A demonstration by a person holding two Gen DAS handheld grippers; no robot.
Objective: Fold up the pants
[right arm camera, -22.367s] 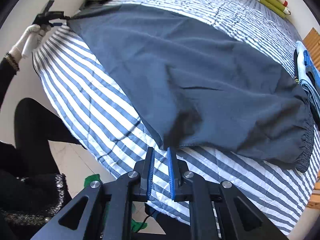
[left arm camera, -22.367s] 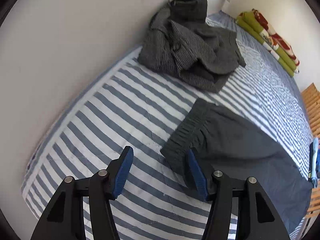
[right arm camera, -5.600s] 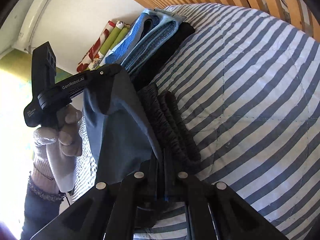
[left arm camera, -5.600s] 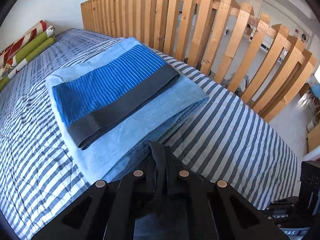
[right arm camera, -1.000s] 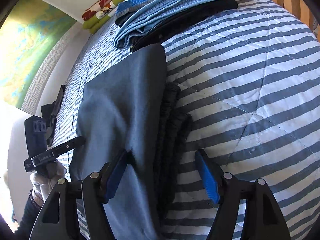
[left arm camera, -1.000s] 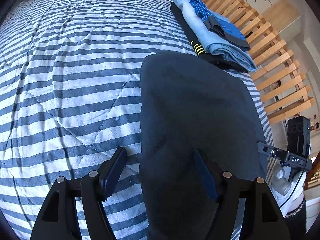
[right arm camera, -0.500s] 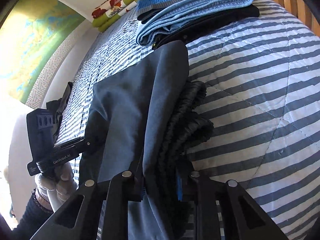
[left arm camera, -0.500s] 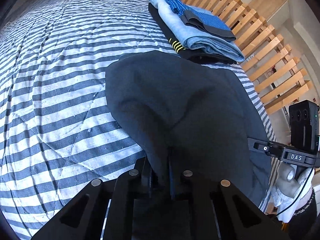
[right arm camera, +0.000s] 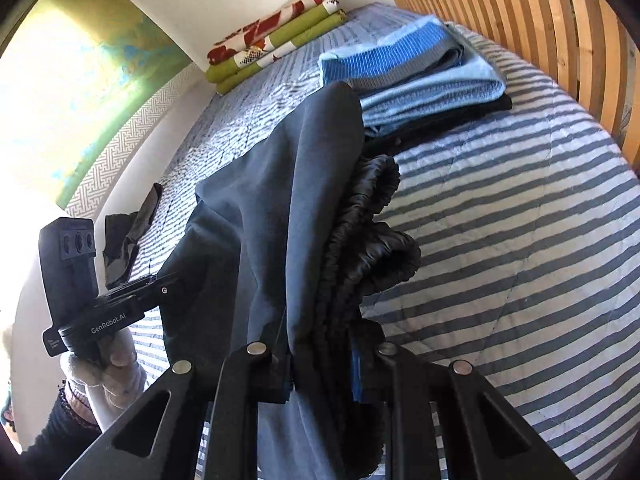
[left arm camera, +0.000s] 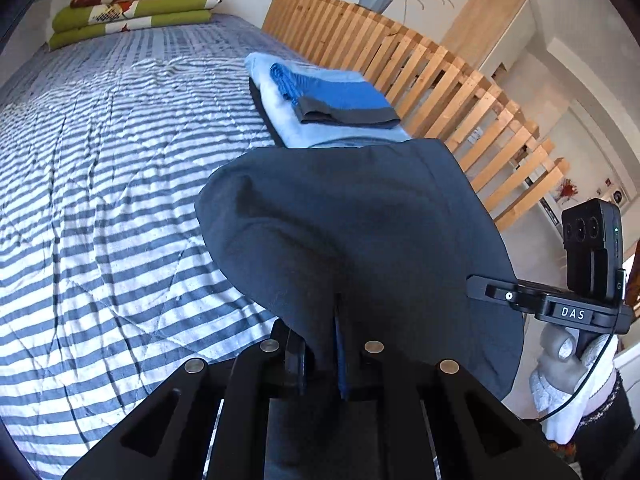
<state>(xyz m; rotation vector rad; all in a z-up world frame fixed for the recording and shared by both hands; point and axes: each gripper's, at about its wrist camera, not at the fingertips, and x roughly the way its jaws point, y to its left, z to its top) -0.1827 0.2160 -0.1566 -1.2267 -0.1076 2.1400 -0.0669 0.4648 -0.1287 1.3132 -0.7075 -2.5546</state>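
Left gripper [left arm camera: 320,344]: bottom centre of its own view, jaws pinched tight on a fold of the dark pants [left arm camera: 360,240]; seen again at left of the right wrist view [right arm camera: 160,280], held by a gloved hand [right arm camera: 108,364].
Right gripper [right arm camera: 320,364]: bottom centre of its own view, clamped on bunched layers including the gathered waistband [right arm camera: 376,232]; visible at right edge of the left wrist view [left arm camera: 480,282], gripped by a gloved hand [left arm camera: 568,368].
Pants: lifted off the striped quilt [left arm camera: 100,200], folded bundle spanning between the two grippers, fabric rising from the jaws toward frame centre; long axis in the right wrist view running lower centre to upper centre, waistband along the right side.
Edges: rounded fold at centre left of the left wrist view; far edge overlapping the sight of the folded clothes stack [left arm camera: 320,108].
Open room: broad bare quilt across the left half of the left wrist view and the right half of the right wrist view.
Far: wooden slat railing [left arm camera: 420,76] upper right, rolled green-and-red blankets [left arm camera: 132,4] upper left against the wall.
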